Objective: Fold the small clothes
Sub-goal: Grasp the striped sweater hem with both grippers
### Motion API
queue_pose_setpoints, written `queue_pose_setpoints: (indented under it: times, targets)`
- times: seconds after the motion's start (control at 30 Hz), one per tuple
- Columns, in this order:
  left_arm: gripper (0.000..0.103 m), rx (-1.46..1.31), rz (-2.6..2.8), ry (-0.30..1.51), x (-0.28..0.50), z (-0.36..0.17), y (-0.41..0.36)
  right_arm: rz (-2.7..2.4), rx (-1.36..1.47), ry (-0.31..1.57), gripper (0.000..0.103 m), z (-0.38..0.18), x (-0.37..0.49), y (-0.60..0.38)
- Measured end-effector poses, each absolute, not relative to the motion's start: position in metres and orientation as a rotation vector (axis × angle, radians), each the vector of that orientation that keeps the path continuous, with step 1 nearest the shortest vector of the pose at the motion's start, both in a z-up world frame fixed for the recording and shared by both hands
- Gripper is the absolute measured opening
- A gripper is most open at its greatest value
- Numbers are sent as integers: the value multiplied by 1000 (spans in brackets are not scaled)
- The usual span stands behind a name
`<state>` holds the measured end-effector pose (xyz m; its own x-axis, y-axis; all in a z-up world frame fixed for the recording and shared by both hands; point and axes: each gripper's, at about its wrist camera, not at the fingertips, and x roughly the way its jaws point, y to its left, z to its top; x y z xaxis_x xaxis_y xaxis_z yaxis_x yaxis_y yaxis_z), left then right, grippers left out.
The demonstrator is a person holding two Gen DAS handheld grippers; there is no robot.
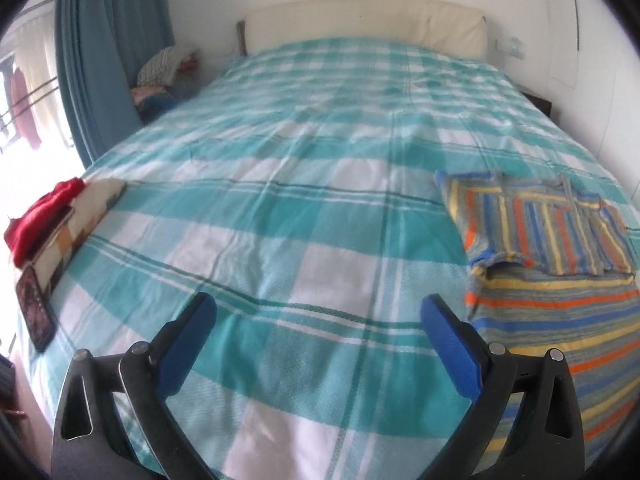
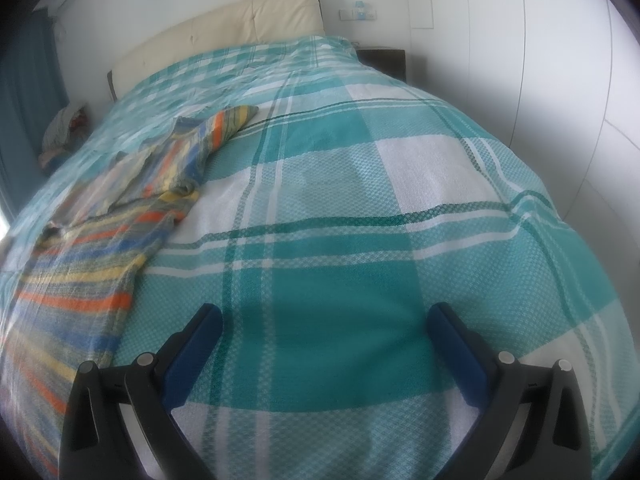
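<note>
A small striped garment [image 1: 552, 280], blue, orange, yellow and grey, lies on the bed, its upper part folded over with sleeves tucked in. In the left wrist view it lies to the right of my left gripper [image 1: 320, 312], which is open and empty above the teal checked bedspread [image 1: 280, 216]. In the right wrist view the garment [image 2: 104, 240] lies to the left of my right gripper [image 2: 326, 318], which is open and empty over the bedspread [image 2: 360, 220].
A red cloth [image 1: 40, 216] lies on a patterned folded item [image 1: 76, 232] at the bed's left edge, with a dark phone-like slab [image 1: 36, 308] beside it. A cream headboard [image 1: 360, 20] stands at the far end. Blue curtain [image 1: 96, 48] left; dark nightstand [image 2: 382, 62] right.
</note>
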<state>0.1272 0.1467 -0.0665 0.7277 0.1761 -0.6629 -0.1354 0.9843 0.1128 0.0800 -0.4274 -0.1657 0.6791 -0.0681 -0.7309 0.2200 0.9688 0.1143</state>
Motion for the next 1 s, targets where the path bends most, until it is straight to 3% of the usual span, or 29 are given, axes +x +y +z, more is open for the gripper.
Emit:
queue_pose_setpoints:
  times: [0.43, 0.6, 0.73, 0.9, 0.97, 1.0]
  targets:
    - [102, 108, 137, 671, 78, -28, 111, -155, 208, 811, 102, -165, 80, -428]
    - [102, 49, -178, 932, 56, -79, 115, -73, 272, 819, 101, -137, 65, -431]
    - [102, 47, -238, 1006, 20, -111, 123, 123, 270, 853, 101, -101, 23, -407]
    - [101, 48, -327, 1087, -4, -135, 106, 335, 259, 1020, 101, -98, -29, -364]
    - [97, 68, -343, 1110, -10, -142, 98, 362, 240, 1082, 101, -108, -41, -347]
    - [86, 78, -343, 1121, -12, -146, 95, 364, 234, 1120, 98, -117, -45, -340]
